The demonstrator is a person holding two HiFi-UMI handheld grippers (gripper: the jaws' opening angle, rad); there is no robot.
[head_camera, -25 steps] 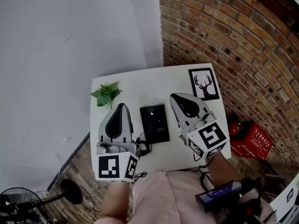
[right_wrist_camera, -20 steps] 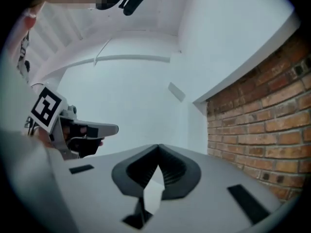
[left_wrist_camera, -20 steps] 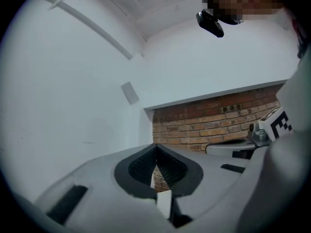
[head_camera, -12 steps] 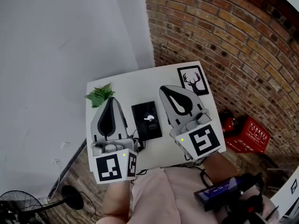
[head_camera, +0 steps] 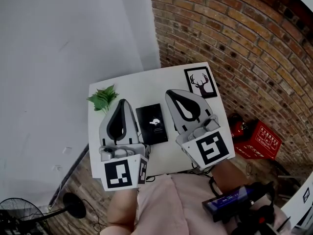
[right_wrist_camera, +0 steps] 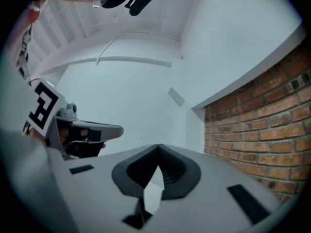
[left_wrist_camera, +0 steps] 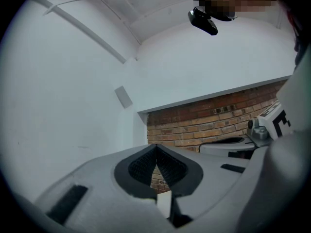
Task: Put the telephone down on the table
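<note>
On the white table [head_camera: 142, 84], at its left corner, sits a small green plant [head_camera: 102, 98]. Just right of it the left gripper [head_camera: 121, 104] hangs over the table, its jaws clenched together and empty, pointing toward the pale wall and brick. Between the two grippers the black telephone [head_camera: 151, 124] lies flat on the table — neither gripper touches it. To its right, the right gripper [head_camera: 172, 93] is likewise closed on nothing. Beyond it a deer picture [head_camera: 200, 82] lies at the table's far right corner, near the brick wall [head_camera: 234, 38].
</note>
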